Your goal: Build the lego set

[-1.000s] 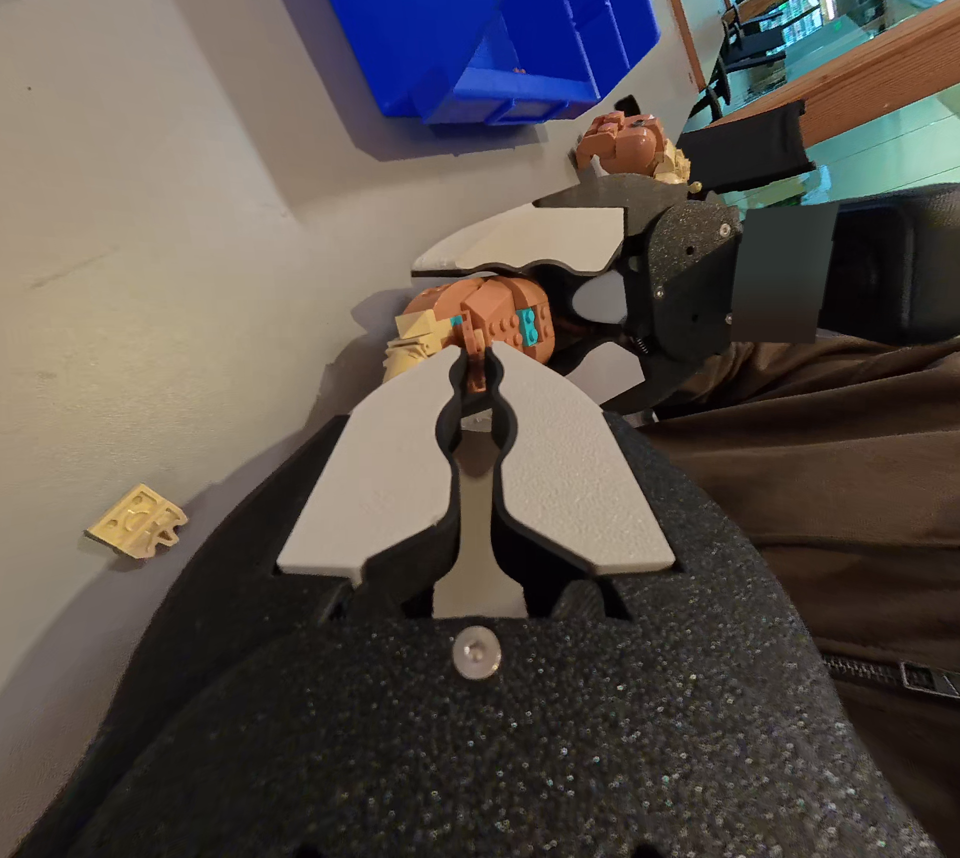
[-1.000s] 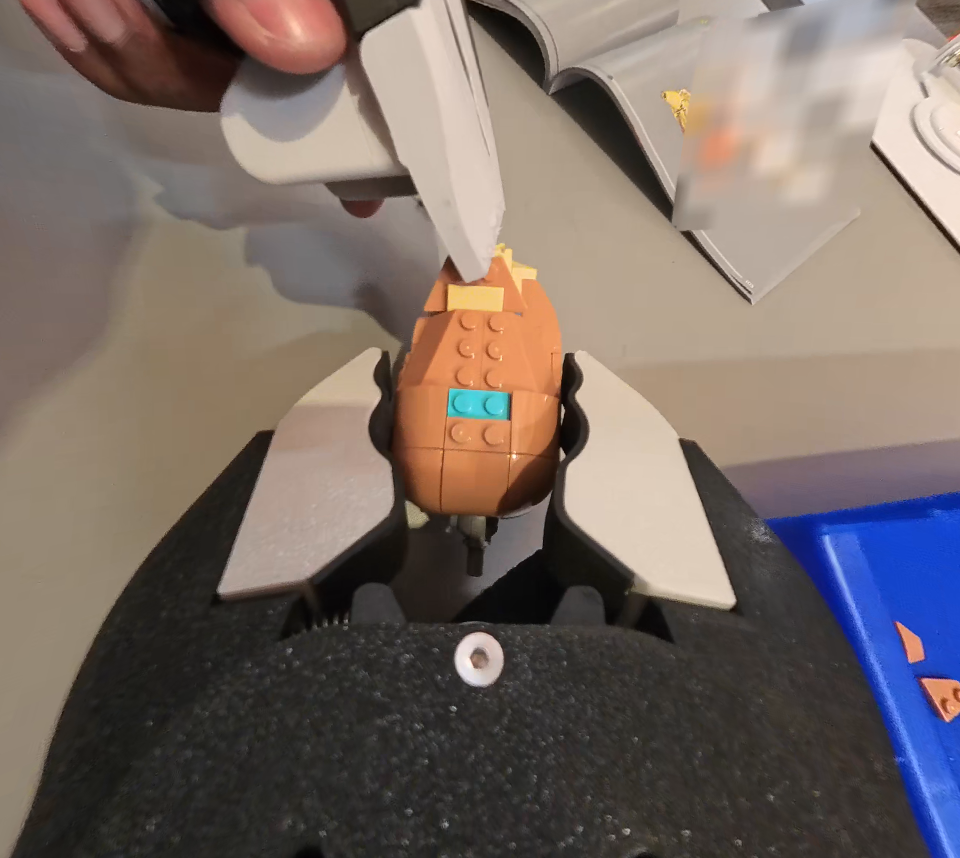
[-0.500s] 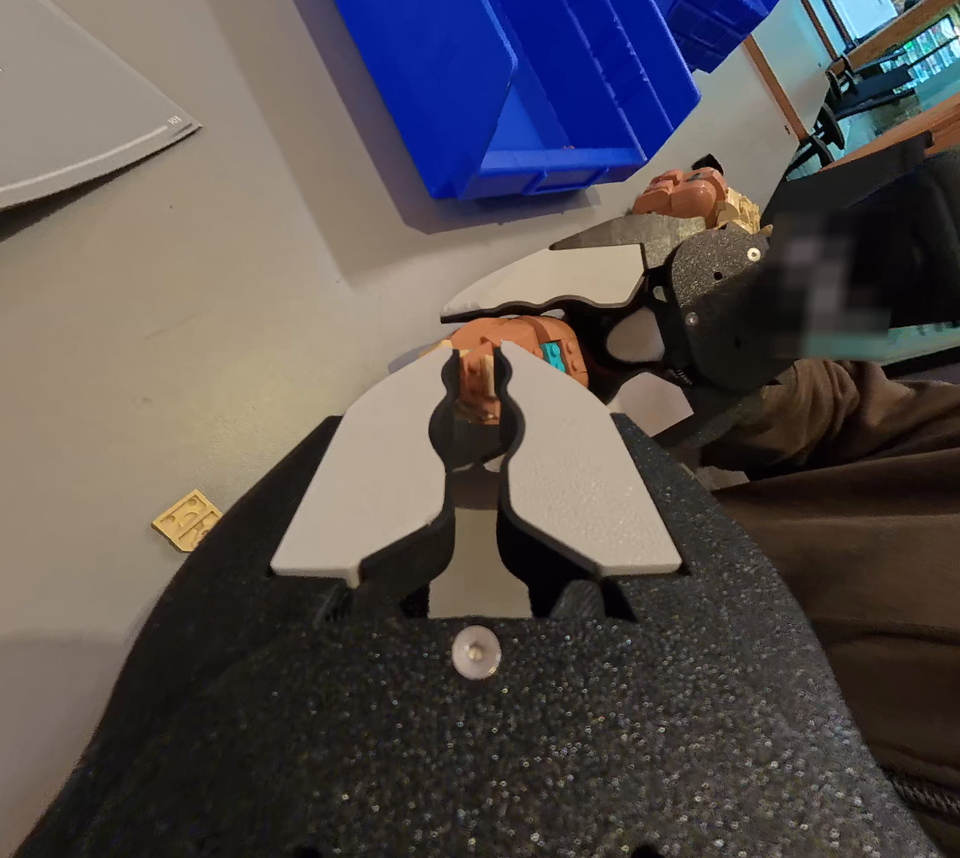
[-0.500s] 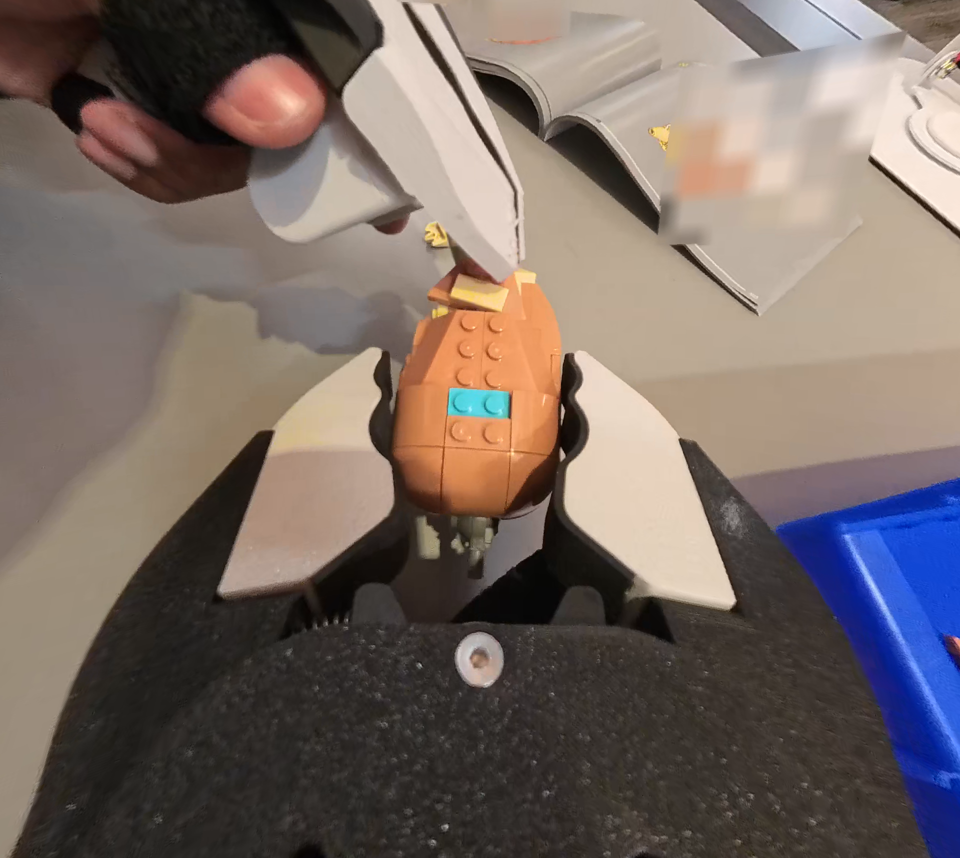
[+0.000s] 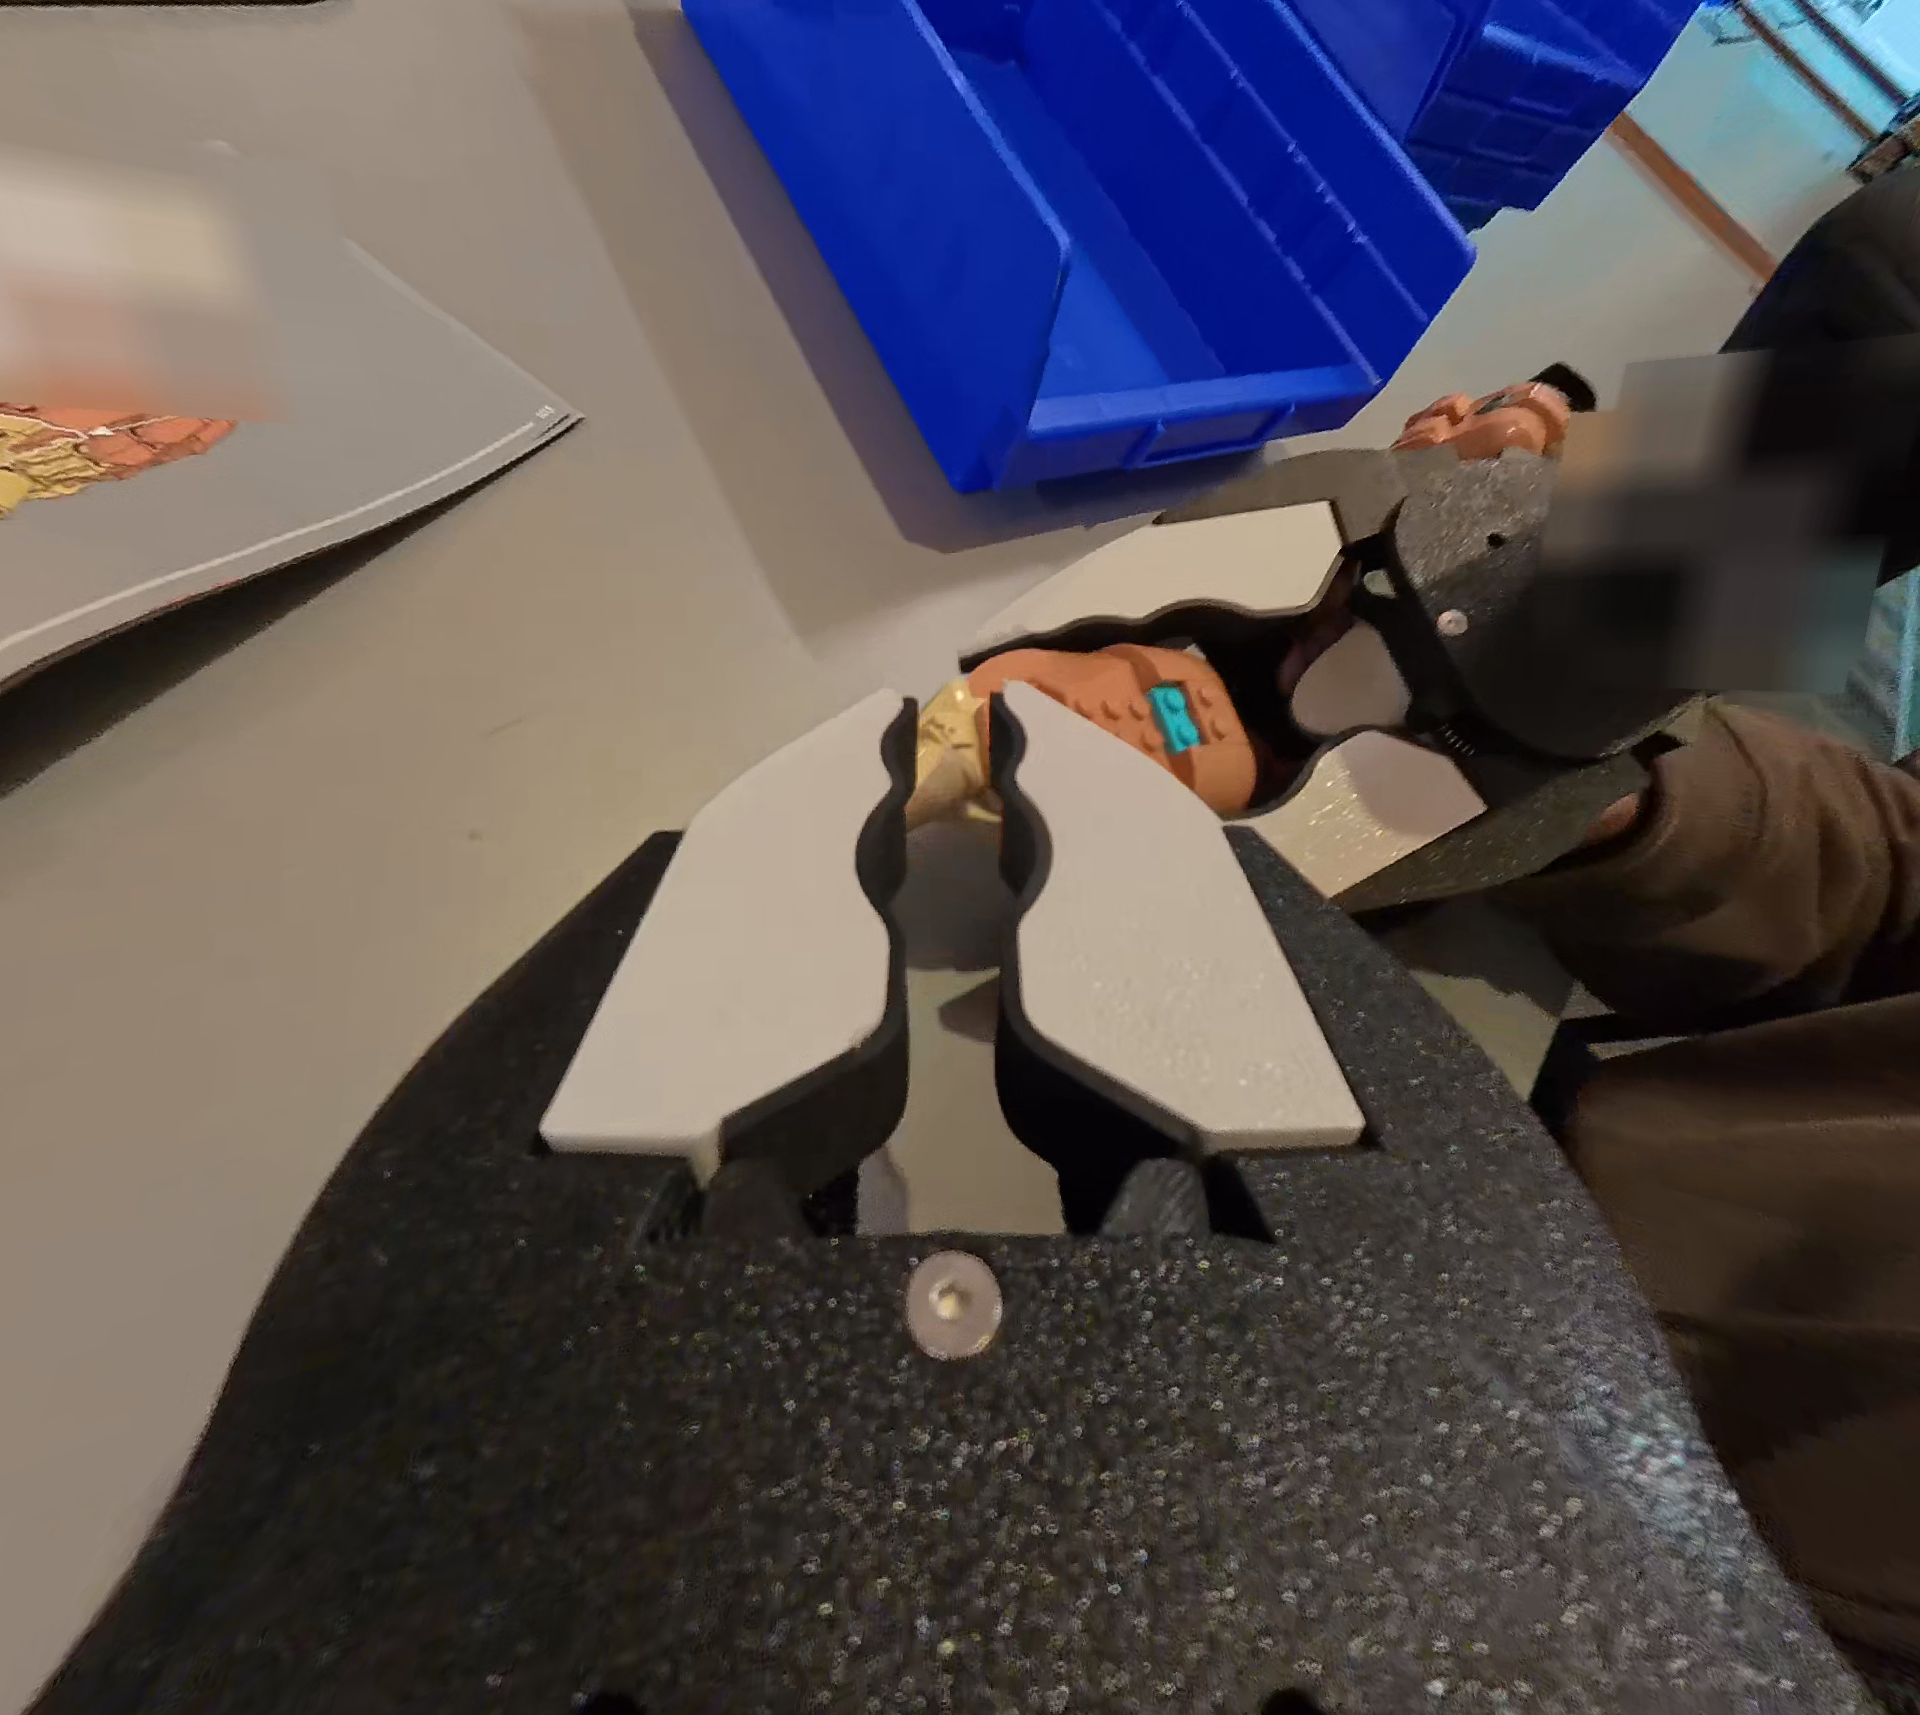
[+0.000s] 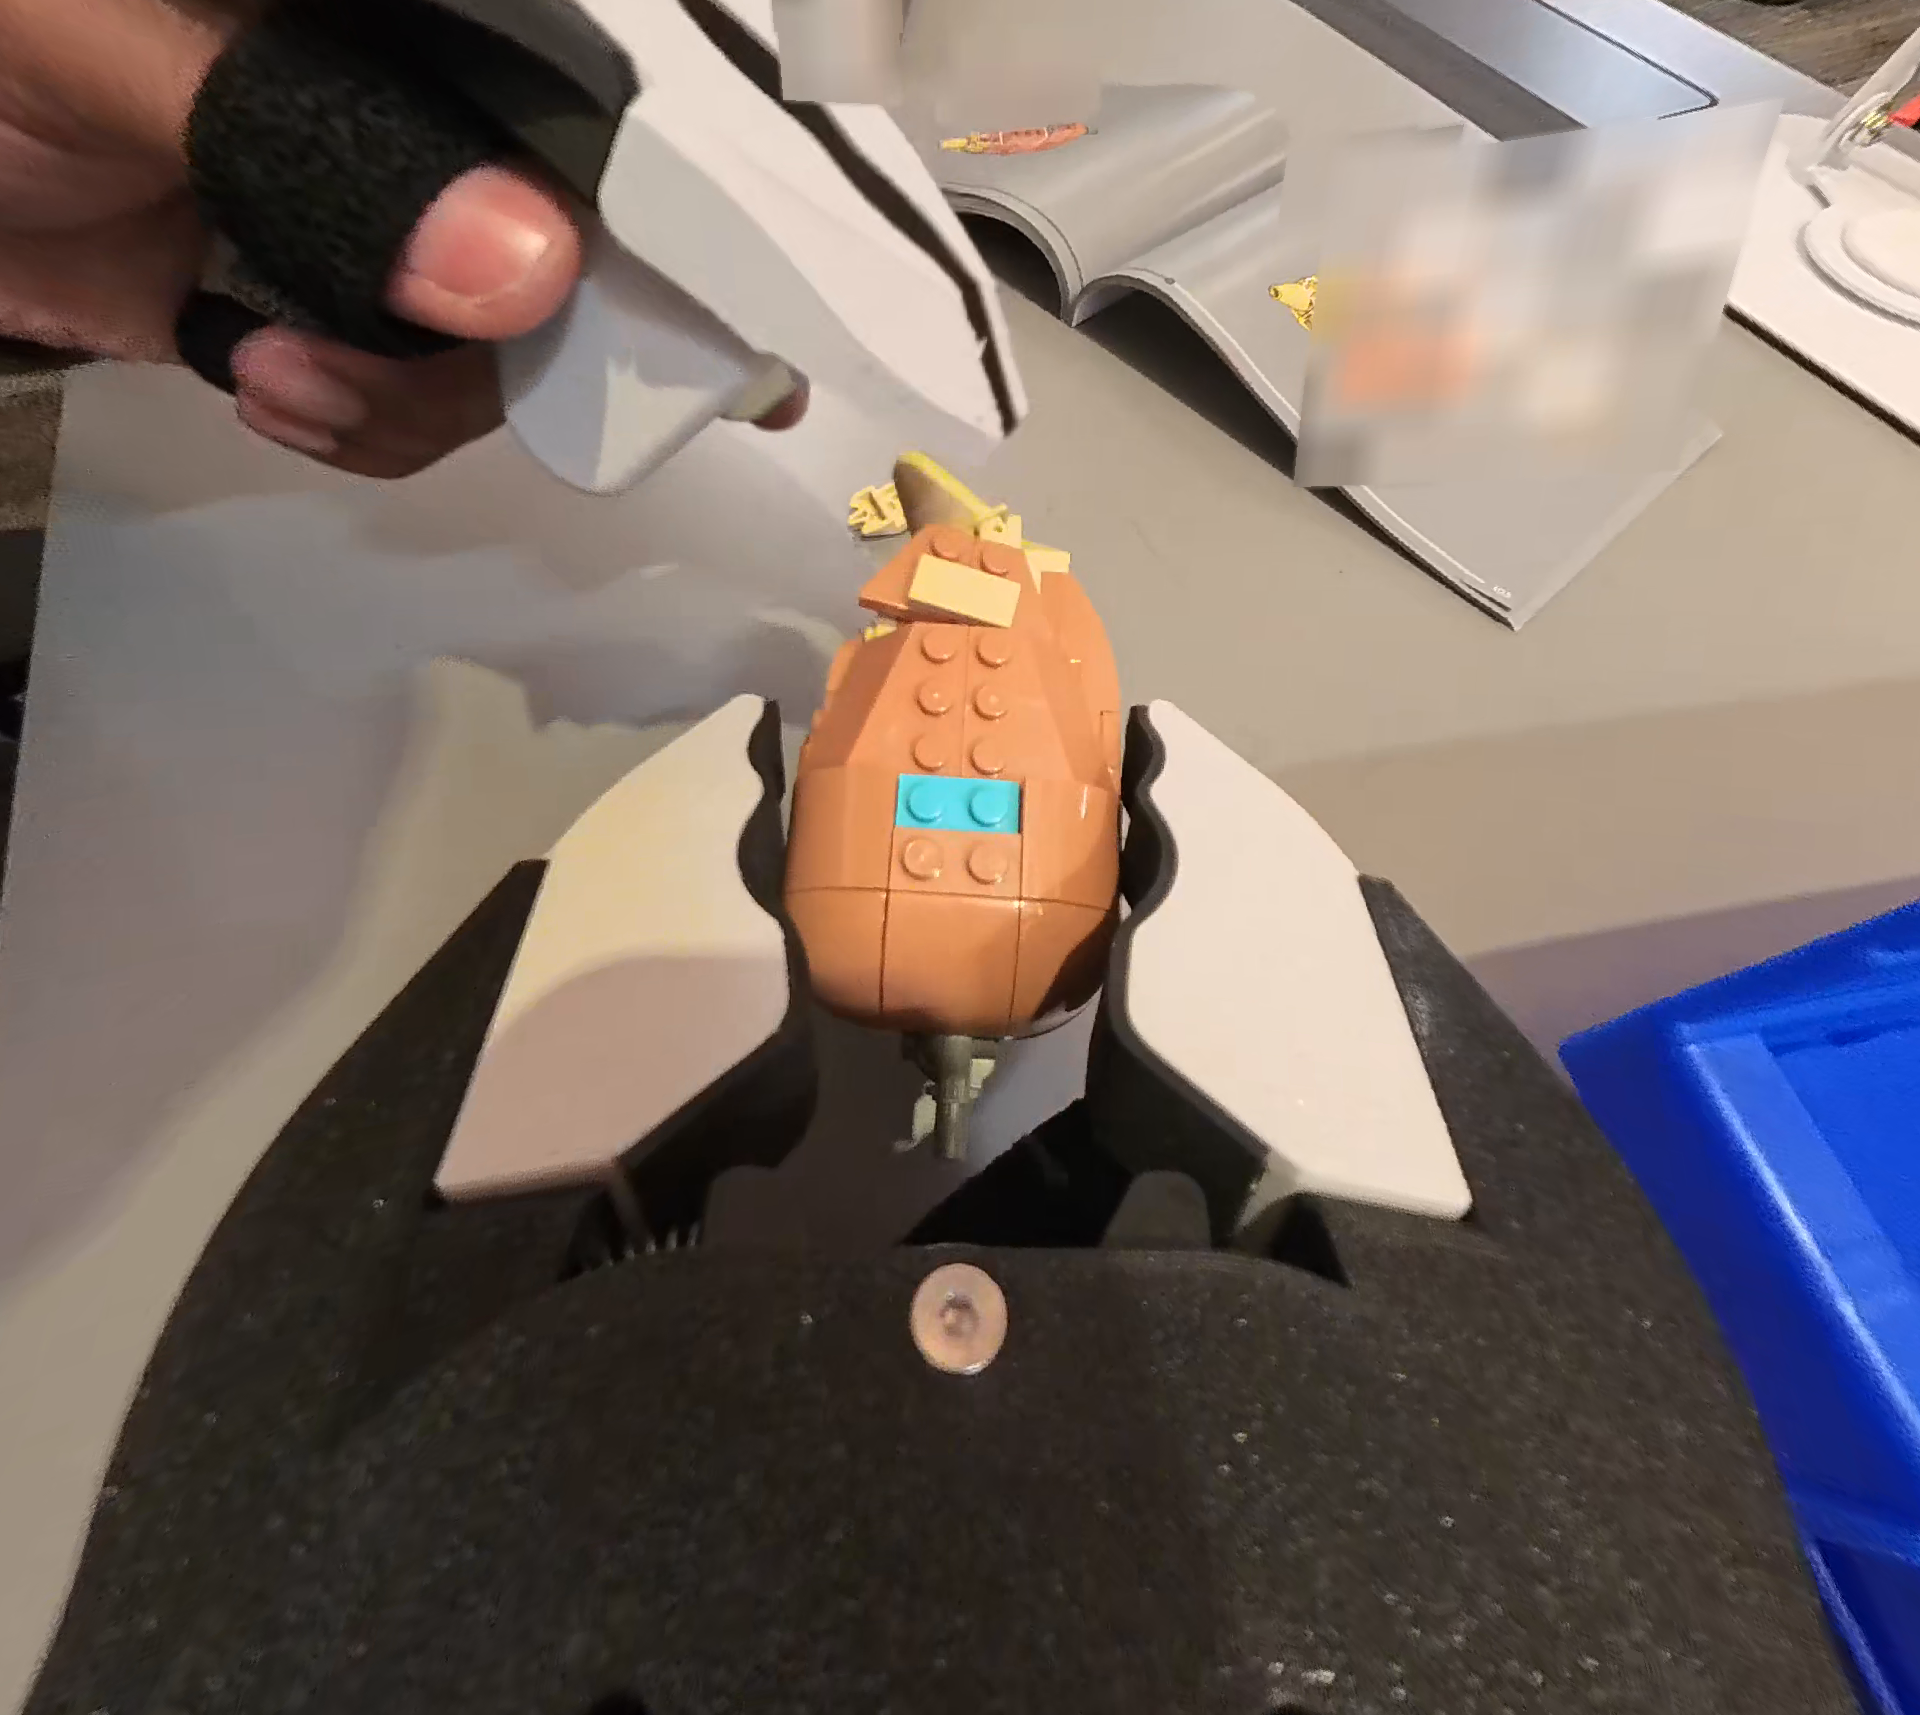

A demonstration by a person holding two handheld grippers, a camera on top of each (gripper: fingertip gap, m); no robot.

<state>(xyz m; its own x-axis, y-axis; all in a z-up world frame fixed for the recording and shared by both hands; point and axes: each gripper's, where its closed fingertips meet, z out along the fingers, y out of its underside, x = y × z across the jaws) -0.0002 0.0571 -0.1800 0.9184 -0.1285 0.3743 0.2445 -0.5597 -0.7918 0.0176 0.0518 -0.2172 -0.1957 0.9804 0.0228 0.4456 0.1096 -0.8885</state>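
Through my left wrist view, my left gripper [image 5: 945,720] has its fingers slightly parted with nothing between them. Just ahead and to the right, my right gripper [image 5: 1122,689] grips the brown lego body [image 5: 1143,709], teal plate facing up, tan pieces at its near end. A second brown lego assembly [image 5: 1475,418] lies beyond it. Ahead stand the blue bins [image 5: 1039,138]; the nearest compartment looks bare as far as I can see in. The instruction booklet [image 5: 260,460] lies open to my left.

Through my right wrist view, my right gripper [image 6: 951,730] pinches the body [image 6: 956,813] by its flanks. A tan plate sits askew on a brown one at its far tip, so I judge that joint still needs pressing. A loose tan piece [image 6: 878,512] lies on the table [image 6: 1351,709] just beyond. My left gripper [image 6: 997,408] hovers above the tip. A blue bin [image 6: 1766,1198] sits at my right, its contents out of sight. I judge the build partway: two sub-assemblies unjoined.
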